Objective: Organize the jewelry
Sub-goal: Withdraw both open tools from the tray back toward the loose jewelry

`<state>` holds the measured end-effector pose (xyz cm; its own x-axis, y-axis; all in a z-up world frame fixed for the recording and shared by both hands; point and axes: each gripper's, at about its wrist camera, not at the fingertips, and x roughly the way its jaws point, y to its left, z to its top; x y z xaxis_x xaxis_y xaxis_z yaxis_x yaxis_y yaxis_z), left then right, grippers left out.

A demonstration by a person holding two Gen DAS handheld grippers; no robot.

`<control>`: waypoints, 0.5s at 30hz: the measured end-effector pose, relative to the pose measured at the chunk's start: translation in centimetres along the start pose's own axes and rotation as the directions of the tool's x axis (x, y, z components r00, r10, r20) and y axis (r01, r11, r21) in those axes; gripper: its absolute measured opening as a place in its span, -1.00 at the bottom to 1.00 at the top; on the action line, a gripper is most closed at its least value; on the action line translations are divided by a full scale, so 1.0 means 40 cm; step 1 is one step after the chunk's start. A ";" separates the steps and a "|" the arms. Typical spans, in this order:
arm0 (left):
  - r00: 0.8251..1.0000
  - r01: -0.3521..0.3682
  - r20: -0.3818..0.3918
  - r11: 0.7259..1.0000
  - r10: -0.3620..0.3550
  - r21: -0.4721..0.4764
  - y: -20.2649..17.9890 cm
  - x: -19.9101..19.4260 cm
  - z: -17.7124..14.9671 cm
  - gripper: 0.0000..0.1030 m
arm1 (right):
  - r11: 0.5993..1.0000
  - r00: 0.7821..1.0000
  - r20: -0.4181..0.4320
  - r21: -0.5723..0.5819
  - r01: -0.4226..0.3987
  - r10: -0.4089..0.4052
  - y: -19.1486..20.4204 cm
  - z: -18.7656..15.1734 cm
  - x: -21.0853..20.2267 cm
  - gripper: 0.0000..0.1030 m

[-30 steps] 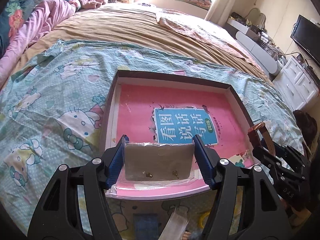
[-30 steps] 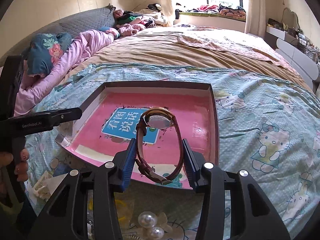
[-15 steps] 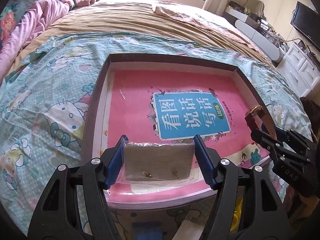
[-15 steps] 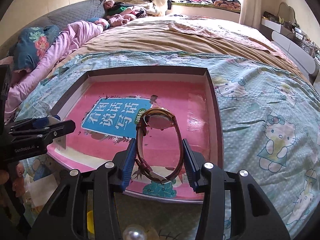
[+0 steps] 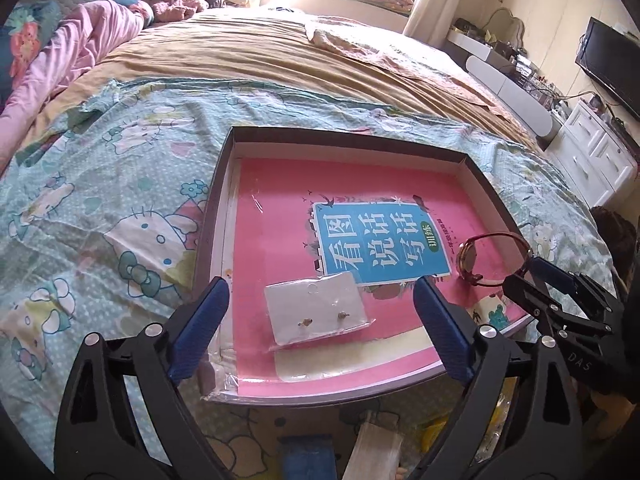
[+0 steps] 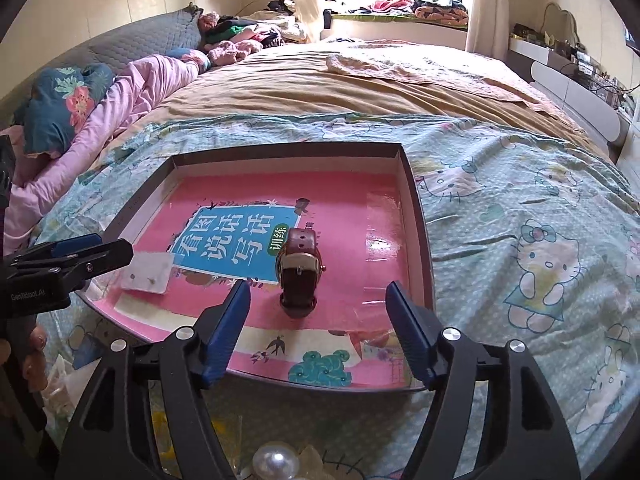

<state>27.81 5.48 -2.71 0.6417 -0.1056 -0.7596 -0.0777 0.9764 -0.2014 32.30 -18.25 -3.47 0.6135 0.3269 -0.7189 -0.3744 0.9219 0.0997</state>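
Right, both grippers spread wide, holding nothing. Left gripper (image 5: 320, 316) brackets the earring card (image 5: 318, 314), which lies flat on the pink book (image 5: 276, 240) in the box (image 5: 216, 200), near the front-left. Right gripper (image 6: 318, 328) sits just behind the watch (image 6: 299, 270), standing on its strap loop toward the front, right of the card.

Handling, my read: card is light, thin, bendy, in a slick plastic sleeve; take it by the long edges, gently, or it buckles. Watch is heavier, strap springy, glass face fragile; I'd pinch across the strap sides, not the case. It looks tippy standing like that.

Poor view: the earrings are two tiny specks, can't make out type. A pearl (image 6: 275, 462) and other bits at the bottom edge are cut off behind the gripper bodies.
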 end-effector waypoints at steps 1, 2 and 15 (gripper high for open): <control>1.000 -0.002 0.010 1.000 0.002 -0.005 0.003 -0.011 0.001 0.77 | 1.000 1.000 0.006 0.005 -0.002 0.002 -0.001 -0.001 -0.009 0.39; 1.000 -0.005 0.020 1.000 0.005 -0.008 0.007 -0.021 0.001 0.77 | 1.000 1.000 0.015 0.013 -0.006 0.006 -0.002 -0.003 -0.020 0.44; 0.992 -0.033 0.118 0.996 0.042 -0.080 0.065 -0.134 0.008 0.81 | 0.997 0.993 0.114 0.066 -0.033 0.025 -0.028 -0.033 -0.170 0.63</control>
<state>24.43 8.65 1.03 0.7237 -0.0415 -0.6889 -0.1593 0.9612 -0.2253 27.63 -21.79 0.41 0.6789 0.3718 -0.6331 -0.3476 0.9223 0.1688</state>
